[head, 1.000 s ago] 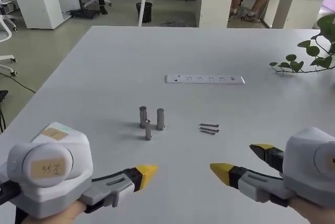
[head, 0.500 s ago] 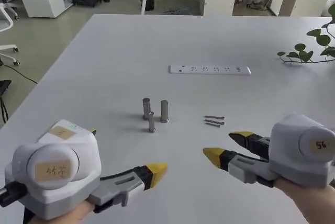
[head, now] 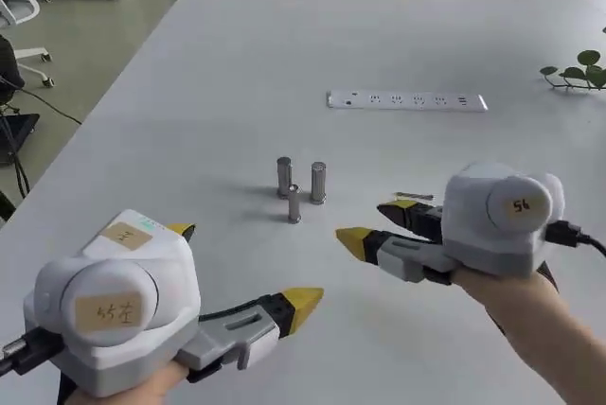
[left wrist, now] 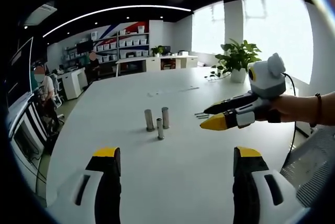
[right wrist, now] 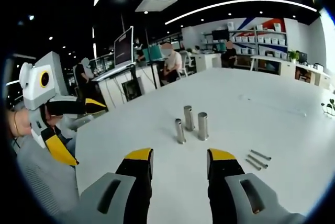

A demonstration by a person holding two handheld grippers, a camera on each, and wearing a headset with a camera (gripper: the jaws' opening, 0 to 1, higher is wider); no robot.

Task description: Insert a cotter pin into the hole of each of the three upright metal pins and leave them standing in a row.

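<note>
Left gripper [head: 251, 263] and right gripper [head: 365, 220]: I read both as released, jaws apart, empty. Three metal pins [head: 318, 183] stand mid-worktop [head: 189, 93]. In the head view the right gripper hides most of the cotter pins [head: 413, 196].

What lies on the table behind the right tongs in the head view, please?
Of the cotter pins, one end shows beyond the right tongs, which cover the rest; the right gripper view shows three lying flat.

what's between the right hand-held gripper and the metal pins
Bare table runs from the right hand-held gripper to the metal pins in the right gripper view; the cotter pins lie off to the side.
</note>
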